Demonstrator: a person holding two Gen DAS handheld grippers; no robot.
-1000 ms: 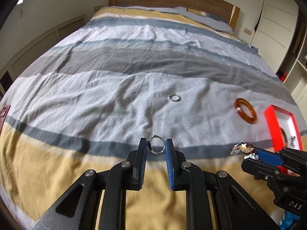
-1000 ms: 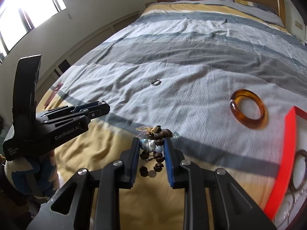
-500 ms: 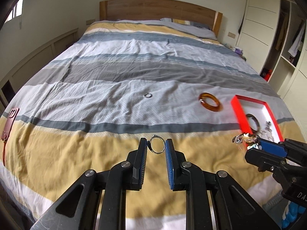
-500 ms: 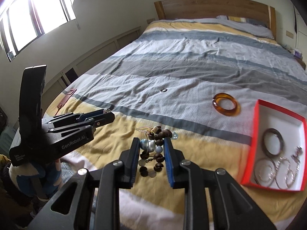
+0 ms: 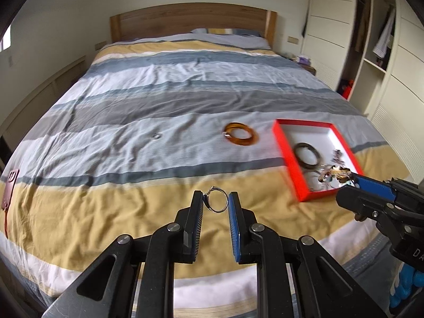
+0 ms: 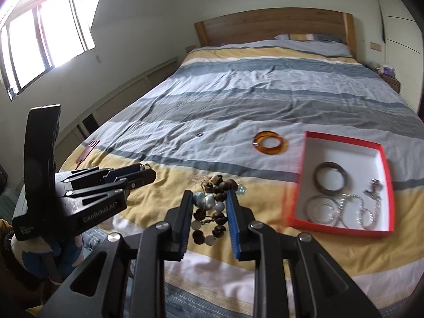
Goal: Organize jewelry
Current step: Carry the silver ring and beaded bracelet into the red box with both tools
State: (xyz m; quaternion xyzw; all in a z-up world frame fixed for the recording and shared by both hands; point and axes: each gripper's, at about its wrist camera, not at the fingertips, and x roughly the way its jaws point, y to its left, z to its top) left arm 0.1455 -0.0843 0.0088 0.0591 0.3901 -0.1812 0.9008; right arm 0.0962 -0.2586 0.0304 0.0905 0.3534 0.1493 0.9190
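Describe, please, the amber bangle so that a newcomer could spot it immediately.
On the striped bed, find the red box near the foot end. Just left of it, on a pale stripe, lies the amber bangle. It alone is translucent orange; the small ring further left is tiny and metallic.

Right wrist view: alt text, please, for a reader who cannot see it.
The right gripper holds a beaded bracelet above a striped bed. To its right lies a red box of jewelry, with an amber bangle beyond; the left gripper is at left.

Striped bed [image 5: 185, 100] carries amber bangle [image 5: 241, 137], red box [image 5: 287, 143].
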